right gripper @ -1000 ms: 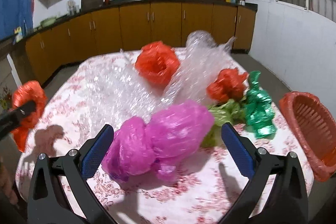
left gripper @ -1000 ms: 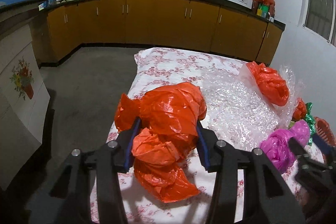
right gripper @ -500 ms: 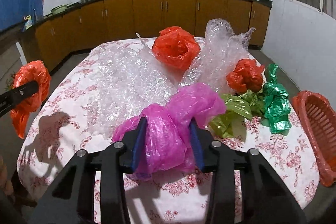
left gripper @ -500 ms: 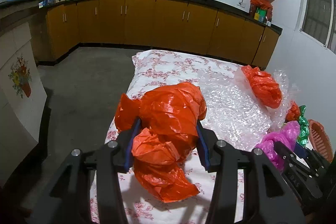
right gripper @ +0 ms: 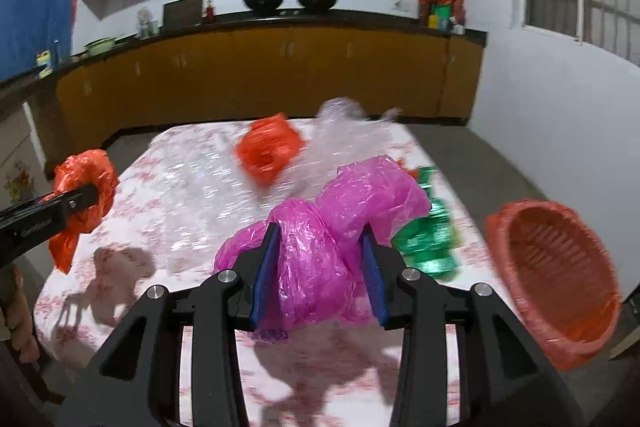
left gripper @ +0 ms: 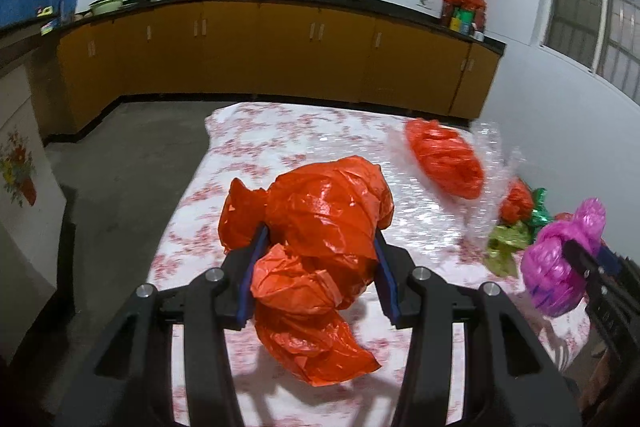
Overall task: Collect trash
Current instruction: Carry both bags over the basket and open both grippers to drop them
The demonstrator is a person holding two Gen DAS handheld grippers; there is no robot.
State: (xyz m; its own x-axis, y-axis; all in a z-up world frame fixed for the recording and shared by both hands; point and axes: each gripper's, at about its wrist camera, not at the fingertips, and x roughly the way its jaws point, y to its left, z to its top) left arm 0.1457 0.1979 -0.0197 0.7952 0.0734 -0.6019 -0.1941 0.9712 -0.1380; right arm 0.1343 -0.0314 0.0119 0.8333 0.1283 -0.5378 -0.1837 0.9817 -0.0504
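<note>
Trash here is crumpled plastic spread over a flowered table (right gripper: pixel 132 219), and by the look of things the collecting is barely begun: two pieces are in hand, none yet in the basket.

On the left, the left gripper (left gripper: pixel 318 267) is clamped on an orange bag (left gripper: pixel 320 219), which bulges above the pads and hangs in a tail below them, clear of the cloth. Just left of this gripper the table's edge drops to bare floor, so there is free room on that side. Ahead and to its right lies a sheet of bubble wrap (left gripper: pixel 424 223) with a second orange bag (left gripper: pixel 444 159) on it.

The right gripper (right gripper: pixel 320 275) has its blue pads pressed into a pink bag (right gripper: pixel 320 263), lifted off the table with its shadow below. Just beyond and right of it sit a green foil wad (right gripper: pixel 432 247) and, seen from the left camera, a small orange wad (left gripper: pixel 518 201) and a yellow-green scrap (left gripper: pixel 504 247).

Furthest right, past the table's corner, the orange basket (right gripper: pixel 516 227) stands open and seemingly empty. The way from the pink bag to it looks unobstructed; the left load must cross the whole table, above the remaining litter. Four or five pieces remain.
</note>
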